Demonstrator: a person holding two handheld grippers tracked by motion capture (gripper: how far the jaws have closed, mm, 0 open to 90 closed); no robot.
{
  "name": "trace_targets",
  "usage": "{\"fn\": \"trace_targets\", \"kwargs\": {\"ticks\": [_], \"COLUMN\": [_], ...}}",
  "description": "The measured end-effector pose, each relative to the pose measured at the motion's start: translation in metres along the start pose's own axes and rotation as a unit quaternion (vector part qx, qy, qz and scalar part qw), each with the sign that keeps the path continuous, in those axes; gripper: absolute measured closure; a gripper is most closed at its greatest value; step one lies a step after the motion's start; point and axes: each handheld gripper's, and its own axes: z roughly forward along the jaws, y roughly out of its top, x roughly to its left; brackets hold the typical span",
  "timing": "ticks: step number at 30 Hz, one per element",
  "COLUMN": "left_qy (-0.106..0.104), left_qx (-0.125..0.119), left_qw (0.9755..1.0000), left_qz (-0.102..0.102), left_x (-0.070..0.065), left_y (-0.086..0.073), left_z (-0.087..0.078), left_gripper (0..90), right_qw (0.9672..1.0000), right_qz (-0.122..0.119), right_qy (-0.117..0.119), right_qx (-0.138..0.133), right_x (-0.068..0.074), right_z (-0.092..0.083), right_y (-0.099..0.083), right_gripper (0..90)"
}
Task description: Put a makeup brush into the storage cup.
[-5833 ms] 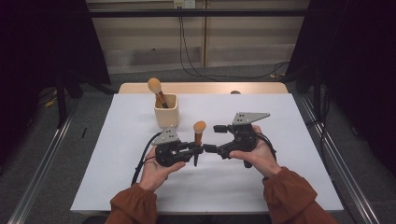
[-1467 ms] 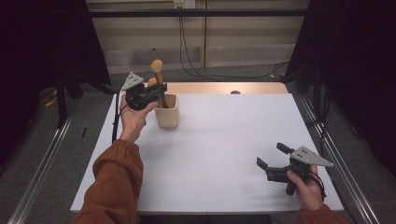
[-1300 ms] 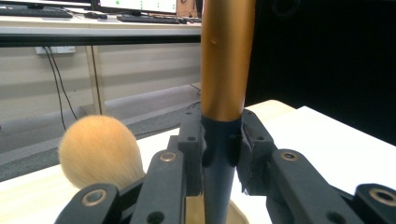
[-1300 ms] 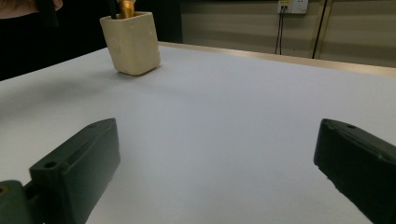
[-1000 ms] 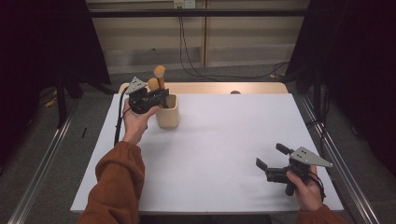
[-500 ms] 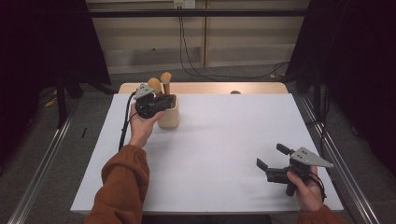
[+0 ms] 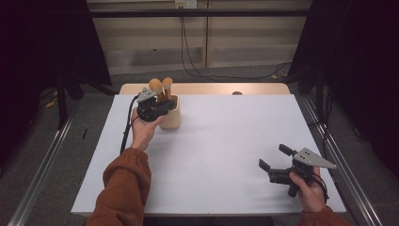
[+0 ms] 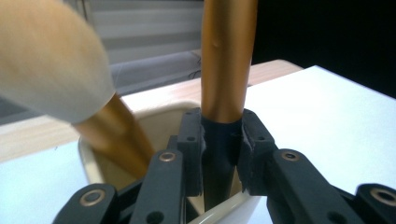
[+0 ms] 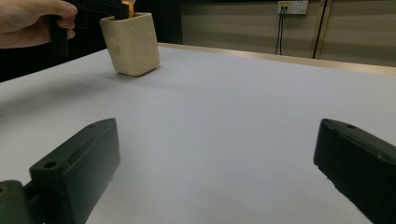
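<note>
A white table top (image 7: 221, 155) lies over a wooden board (image 7: 263, 89) that shows along its far edge. Black cables (image 7: 197, 70) trail across the grey floor (image 7: 226, 75) beyond, below a wall socket (image 7: 185, 4).

No lettering, label, brand mark or number can be read on anything here. The cream holder (image 7: 170, 112), the gold-handled brushes (image 7: 160, 87), the white tabletop (image 7: 226, 155) and both black grippers carry plain, unmarked surfaces; the wall sockets at the back are too small to make out.
</note>
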Motion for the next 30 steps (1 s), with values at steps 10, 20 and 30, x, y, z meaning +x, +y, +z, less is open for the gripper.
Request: {"fn": "trace_targets", "kwargs": {"ticks": [10, 20, 30], "left_qy": [0.004, -0.001, 0.007], "left_qx": [-0.001, -0.007, -0.008], "left_qw": [1.0, 1.0, 0.9999], "left_qz": [-0.001, 0.002, -0.003], "left_x": [-0.002, -0.007, -0.011], "left_y": [0.002, 0.001, -0.001], "left_z": [-0.004, -0.013, -0.025], "left_gripper": [60.0, 37.5, 9.7], "right_qw": [1.0, 1.0, 1.0], "right_qz": [0.002, 0.004, 0.002], "right_qy": [0.001, 0.001, -0.002], "right_qx": [-0.001, -0.003, -0.006], "right_x": [-0.001, -0.001, 0.0], "right_z": [0.0, 0.0, -0.001], "right_y": [0.0, 0.0, 0.001], "right_gripper": [0.1, 0.0, 0.0]}}
